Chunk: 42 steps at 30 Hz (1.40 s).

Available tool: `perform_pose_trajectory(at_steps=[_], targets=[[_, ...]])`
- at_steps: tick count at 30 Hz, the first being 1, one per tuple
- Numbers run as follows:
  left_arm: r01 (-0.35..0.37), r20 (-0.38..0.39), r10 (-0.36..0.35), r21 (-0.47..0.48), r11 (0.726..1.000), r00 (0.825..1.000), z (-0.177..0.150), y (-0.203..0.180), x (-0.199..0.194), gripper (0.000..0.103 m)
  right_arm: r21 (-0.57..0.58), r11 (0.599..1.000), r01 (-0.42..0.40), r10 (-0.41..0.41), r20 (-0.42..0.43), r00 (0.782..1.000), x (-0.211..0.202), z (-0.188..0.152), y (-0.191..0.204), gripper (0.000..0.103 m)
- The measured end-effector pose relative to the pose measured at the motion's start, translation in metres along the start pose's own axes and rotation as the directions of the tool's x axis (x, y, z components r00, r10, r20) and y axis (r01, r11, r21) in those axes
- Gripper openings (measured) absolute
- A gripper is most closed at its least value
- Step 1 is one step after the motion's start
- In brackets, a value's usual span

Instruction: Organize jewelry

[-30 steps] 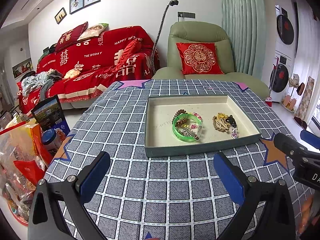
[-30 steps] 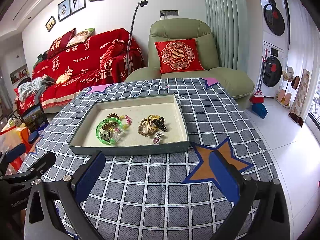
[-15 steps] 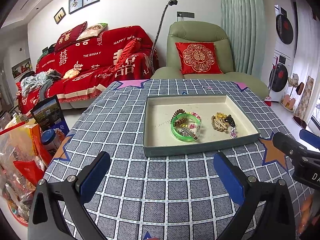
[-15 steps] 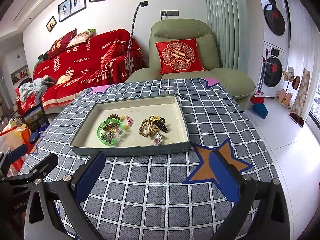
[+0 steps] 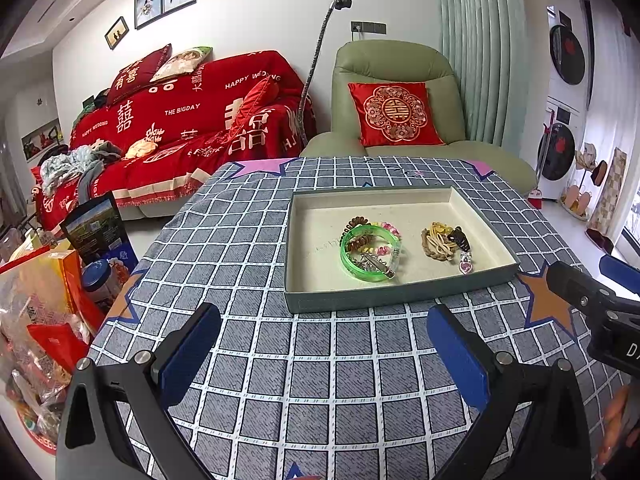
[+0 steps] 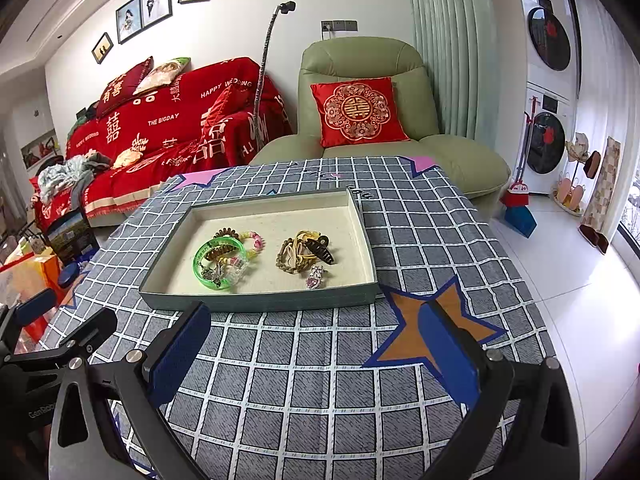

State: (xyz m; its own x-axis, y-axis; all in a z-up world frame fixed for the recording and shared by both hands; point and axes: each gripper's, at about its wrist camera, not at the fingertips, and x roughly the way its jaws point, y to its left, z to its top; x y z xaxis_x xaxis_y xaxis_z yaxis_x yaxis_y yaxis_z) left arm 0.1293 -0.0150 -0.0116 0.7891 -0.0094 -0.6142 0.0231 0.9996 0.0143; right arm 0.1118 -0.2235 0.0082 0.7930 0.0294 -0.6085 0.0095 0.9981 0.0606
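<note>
Both grippers, left (image 5: pixel 324 344) and right (image 6: pixel 316 340), are hovering wide open and empty before the tray (image 6: pixel 256 300) of jewelry (image 6: pixel 224 256).

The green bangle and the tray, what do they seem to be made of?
The green bangle looks like glossy translucent plastic: items under it show through. The tray seems to be matte cardboard, grey-green outside with a cream lining; this is uncertain.
</note>
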Motion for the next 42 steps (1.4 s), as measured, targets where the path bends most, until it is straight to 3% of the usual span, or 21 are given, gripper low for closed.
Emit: perform_pose_trajectory(at_steps=[42], targets=[[-0.008, 0.000, 0.008, 0.011, 1.000, 1.000, 0.0013, 0.0027, -0.0015, 0.103, -0.002, 1.000, -0.006, 0.006, -0.005, 1.000, -0.0009, -0.0003, 0.0018, 0.103]])
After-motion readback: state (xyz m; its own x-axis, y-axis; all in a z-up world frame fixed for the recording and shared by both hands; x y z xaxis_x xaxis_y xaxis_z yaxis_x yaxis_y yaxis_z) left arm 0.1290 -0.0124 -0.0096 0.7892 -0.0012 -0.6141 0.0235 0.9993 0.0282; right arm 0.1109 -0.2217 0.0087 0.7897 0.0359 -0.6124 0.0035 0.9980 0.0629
